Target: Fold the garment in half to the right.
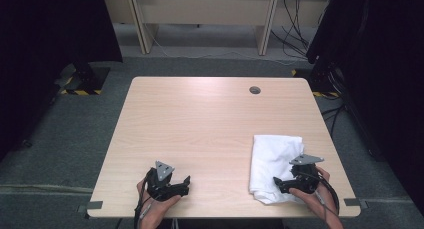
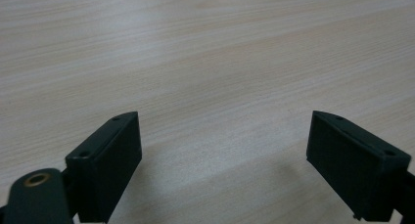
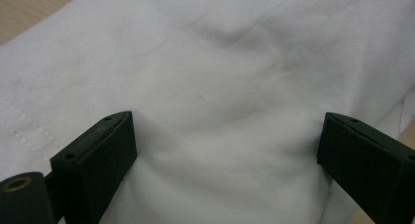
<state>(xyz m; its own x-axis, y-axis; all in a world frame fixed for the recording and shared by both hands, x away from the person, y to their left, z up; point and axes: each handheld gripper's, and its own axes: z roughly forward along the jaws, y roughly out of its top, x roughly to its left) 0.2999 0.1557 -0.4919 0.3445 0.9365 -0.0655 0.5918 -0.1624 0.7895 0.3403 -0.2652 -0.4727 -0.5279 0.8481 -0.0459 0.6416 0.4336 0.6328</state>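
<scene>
The white cloth lies folded on the near right part of the wooden table. It is soft and light, so it will bend and droop when you lift it. It will not break. It may slide a bit on the smooth wood, and the folds may fall open if you grab only the top layer.

Your right gripper is over the near end of the cloth. Its jaws are wide open and hold nothing. In the right gripper view the cloth looks smooth with a few soft wrinkles, and a stitched hem runs along one edge. Take hold at an edge or a corner, and pinch all the layers together.

Your left gripper rests over bare table, well apart from the cloth. Its jaws are wide open too, with only pale, streaky wood between them.
</scene>
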